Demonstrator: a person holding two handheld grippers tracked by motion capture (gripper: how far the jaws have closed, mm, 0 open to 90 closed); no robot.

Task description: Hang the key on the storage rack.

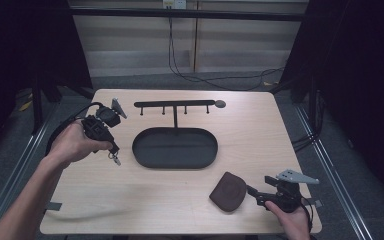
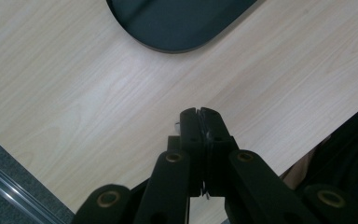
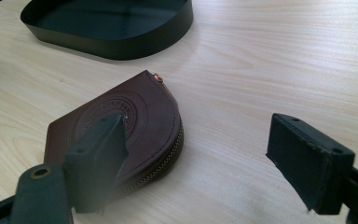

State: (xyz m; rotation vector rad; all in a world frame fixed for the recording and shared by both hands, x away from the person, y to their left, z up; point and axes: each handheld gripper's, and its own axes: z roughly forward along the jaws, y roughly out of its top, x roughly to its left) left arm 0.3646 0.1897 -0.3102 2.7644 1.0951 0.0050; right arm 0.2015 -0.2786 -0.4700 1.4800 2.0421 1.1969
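My left gripper hangs above the table's left side, jaws pressed together. A small silvery metal thing is pinched between them and dangles below; a sliver of it shows beside the pads. At the front right lies a brown leather zip pouch with a round embossed stamp. My right gripper is just right of it, low over the table, jaws wide apart. One jaw sits over the pouch's near edge, the other over bare wood. Nothing is gripped between them.
A black oval tray sits mid-table, with nothing in it. Behind it stands a black rack with several hooks and a round end. Cables trail over the floor beyond the table. Metal rails run along both table sides.
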